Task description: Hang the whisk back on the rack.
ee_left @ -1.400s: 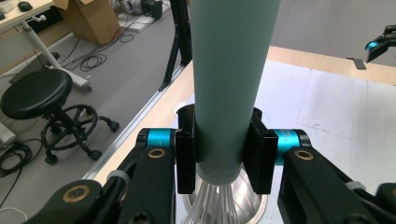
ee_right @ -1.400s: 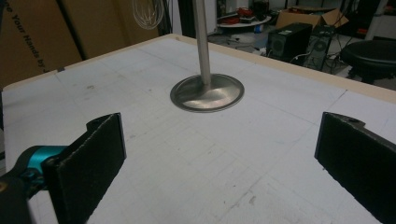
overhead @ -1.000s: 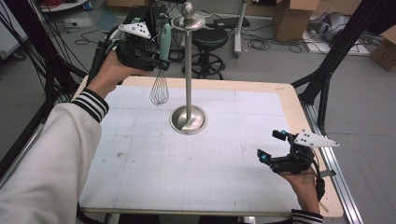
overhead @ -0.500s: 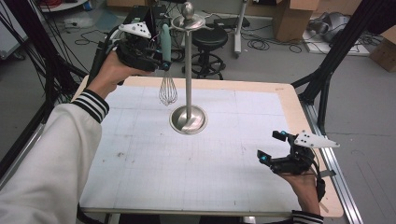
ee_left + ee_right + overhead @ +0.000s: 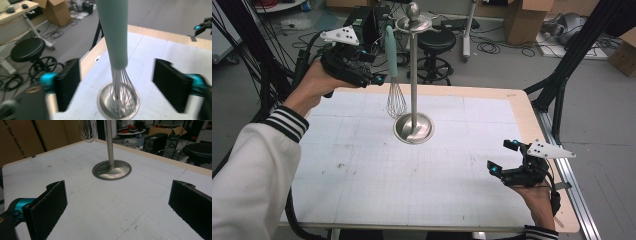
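A whisk (image 5: 390, 50) with a teal handle and wire head hangs upright from the top disc of a steel stand (image 5: 413, 75), whose round base (image 5: 413, 128) rests mid-table. My left gripper (image 5: 373, 67) hovers just left of the handle. Its jaws have just been opening and now stand open. In the left gripper view the whisk handle (image 5: 113, 37) rises ahead in the gap of the left gripper (image 5: 118, 85), and neither pad touches it. My right gripper (image 5: 502, 156) rests open and empty near the front right; from the right gripper (image 5: 117, 210) the stand base (image 5: 111, 171) lies ahead.
The white gridded table (image 5: 362, 190) has a wooden rim. Behind it stand a black stool (image 5: 435, 42), a computer tower (image 5: 362, 20) and cardboard boxes (image 5: 522, 20), with cables on the floor. Black frame struts (image 5: 562, 75) flank the table's right side.
The left gripper, shut on the whisk handle beside the stand, has opened and drawn back to the left. The whisk now hangs from the stand. The right gripper has not moved.
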A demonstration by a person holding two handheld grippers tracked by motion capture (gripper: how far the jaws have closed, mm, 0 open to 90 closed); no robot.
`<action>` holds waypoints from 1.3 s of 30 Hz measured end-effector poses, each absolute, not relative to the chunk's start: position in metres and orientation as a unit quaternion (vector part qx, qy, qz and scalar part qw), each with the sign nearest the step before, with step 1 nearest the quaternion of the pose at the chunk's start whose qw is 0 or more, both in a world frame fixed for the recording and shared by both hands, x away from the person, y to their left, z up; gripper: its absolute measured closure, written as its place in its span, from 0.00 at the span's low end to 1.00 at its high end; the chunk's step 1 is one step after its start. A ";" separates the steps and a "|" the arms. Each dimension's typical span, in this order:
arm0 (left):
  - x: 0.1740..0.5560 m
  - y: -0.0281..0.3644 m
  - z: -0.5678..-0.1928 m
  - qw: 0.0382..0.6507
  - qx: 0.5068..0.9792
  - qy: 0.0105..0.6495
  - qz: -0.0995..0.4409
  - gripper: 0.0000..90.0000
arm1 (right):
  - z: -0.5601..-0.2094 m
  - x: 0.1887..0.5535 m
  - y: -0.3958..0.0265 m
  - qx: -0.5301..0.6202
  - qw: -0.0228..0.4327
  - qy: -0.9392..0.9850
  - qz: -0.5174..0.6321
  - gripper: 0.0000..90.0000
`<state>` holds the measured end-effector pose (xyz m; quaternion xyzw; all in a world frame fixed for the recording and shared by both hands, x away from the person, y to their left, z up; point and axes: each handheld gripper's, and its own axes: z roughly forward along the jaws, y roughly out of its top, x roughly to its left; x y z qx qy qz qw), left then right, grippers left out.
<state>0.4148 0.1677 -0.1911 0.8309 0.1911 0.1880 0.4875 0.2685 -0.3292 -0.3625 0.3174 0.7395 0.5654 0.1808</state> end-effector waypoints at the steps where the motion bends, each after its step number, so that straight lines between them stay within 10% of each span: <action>1: 0.412 0.171 -0.193 0.491 0.828 0.194 0.189 0.17 | -0.363 0.268 -0.329 0.317 0.181 0.740 0.565 0.01; 6: 0.397 0.189 -0.205 0.502 0.818 0.208 0.188 0.02 | -0.363 0.267 -0.330 0.319 0.181 0.740 0.564 0.01; 39: 0.291 0.261 -0.316 0.548 0.779 0.243 0.186 0.02 | -0.366 0.266 -0.325 0.322 0.180 0.742 0.559 0.01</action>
